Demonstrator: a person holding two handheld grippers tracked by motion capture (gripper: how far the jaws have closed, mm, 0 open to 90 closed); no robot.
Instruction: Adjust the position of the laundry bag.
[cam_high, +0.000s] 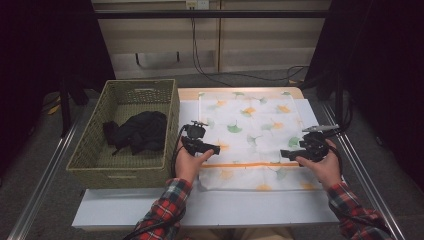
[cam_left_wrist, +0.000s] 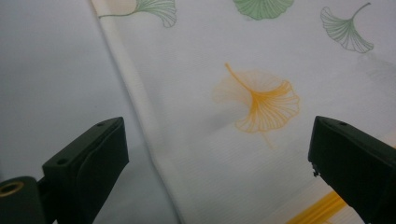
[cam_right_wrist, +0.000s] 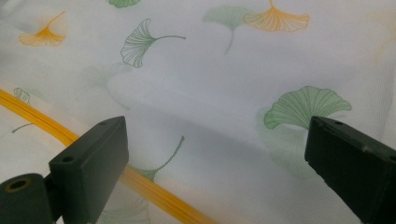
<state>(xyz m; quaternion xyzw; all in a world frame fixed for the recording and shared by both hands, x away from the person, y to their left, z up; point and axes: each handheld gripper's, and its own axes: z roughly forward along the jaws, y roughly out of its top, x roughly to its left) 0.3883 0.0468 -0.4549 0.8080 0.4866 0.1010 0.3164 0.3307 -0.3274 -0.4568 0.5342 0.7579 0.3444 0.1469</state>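
Observation:
A white cloth (cam_high: 250, 135) printed with green and orange ginkgo leaves lies flat on the table, with an orange stripe (cam_high: 250, 164) across its near part. My left gripper (cam_high: 212, 148) hovers over the cloth's left edge (cam_left_wrist: 140, 107), jaws wide apart and nothing between them. My right gripper (cam_high: 286, 154) is over the cloth's right part near the orange stripe (cam_right_wrist: 154, 193), also open and empty. In both gripper views the black jaws frame bare cloth (cam_right_wrist: 210, 93).
A woven basket (cam_high: 90, 155) stands left of the cloth, holding a dark bundle of clothing (cam_high: 140, 131). The white tabletop (cam_high: 210, 207) runs along the near side. Metal rails (cam_high: 45, 180) flank the table; cables hang by the back wall.

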